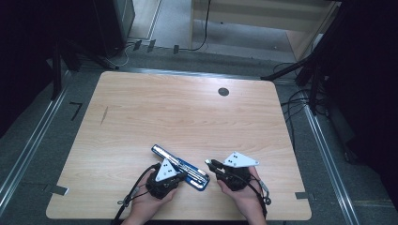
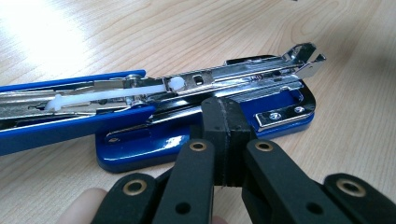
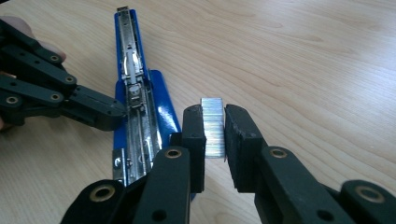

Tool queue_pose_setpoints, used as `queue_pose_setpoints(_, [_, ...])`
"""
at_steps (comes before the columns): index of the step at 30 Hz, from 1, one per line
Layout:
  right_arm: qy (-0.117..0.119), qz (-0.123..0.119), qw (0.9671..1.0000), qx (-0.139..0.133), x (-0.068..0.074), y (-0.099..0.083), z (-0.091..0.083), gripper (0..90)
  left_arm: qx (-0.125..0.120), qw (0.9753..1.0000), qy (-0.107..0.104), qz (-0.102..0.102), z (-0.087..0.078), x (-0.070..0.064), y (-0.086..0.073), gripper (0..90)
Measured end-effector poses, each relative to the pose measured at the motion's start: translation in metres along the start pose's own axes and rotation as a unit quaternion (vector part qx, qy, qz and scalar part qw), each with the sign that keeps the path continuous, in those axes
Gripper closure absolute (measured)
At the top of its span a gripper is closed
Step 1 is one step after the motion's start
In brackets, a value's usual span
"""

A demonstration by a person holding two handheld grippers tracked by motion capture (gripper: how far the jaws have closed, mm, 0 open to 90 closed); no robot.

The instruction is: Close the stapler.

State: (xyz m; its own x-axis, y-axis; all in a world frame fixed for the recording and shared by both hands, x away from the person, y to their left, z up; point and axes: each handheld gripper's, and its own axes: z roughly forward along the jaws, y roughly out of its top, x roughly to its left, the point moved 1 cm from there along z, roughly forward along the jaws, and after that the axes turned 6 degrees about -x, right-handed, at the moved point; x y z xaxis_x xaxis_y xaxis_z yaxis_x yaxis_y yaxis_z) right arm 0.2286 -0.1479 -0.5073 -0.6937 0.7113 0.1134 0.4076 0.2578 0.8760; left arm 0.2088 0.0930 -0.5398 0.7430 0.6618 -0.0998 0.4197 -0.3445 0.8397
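Right gripper (image 3: 215,140) pinching a staple strip (image 3: 213,126); left gripper (image 2: 227,140) sitting closed against an opened stapler (image 2: 196,107).

Right jaws are clamping the silver strip just beside the stapler's blue base; the high view is too coarse to show it. Left jaws are pressing together, tips touching the base's near edge, nothing visibly between them. Stapler is lying near the table's (image 1: 187,112) front edge, between both hands, magazine exposed.

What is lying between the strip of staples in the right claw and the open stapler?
Nothing: in the right gripper view, bare table separates the staple strip, held in the right claw, from the open stapler.
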Motion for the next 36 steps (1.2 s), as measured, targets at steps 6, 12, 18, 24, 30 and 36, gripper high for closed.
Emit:
queue_pose_setpoints(6, [0.011, -0.007, 0.9999, 0.002, 0.008, 0.000, 0.003, 80.1, 0.000, 1.0000, 0.000, -0.001, 0.000, 0.000, 0.000, 90.0])
queue_pose_setpoints(12, [0.021, -0.017, 0.9996, 0.007, 0.015, 0.001, 0.007, 80.1, -0.001, 1.0000, 0.001, -0.001, 0.000, 0.000, 0.000, 90.0])
queue_pose_setpoints(18, [0.034, -0.026, 0.9990, 0.013, 0.022, 0.001, 0.013, 80.1, -0.002, 1.0000, 0.000, -0.001, 0.000, 0.000, 0.000, 90.0])
queue_pose_setpoints(24, [0.040, -0.031, 0.9986, 0.019, 0.027, -0.001, 0.017, 80.1, -0.001, 1.0000, 0.001, 0.000, 0.000, 0.000, 0.000, 90.0])
queue_pose_setpoints(30, [0.046, -0.034, 0.9981, 0.022, 0.030, -0.002, 0.021, 80.0, -0.001, 1.0000, 0.001, 0.000, 0.000, 0.000, 0.000, 90.0])
queue_pose_setpoints(36, [0.050, -0.037, 0.9977, 0.028, 0.032, -0.003, 0.024, 80.1, -0.001, 1.0000, 0.001, 0.000, 0.000, 0.000, 0.000, 90.0])
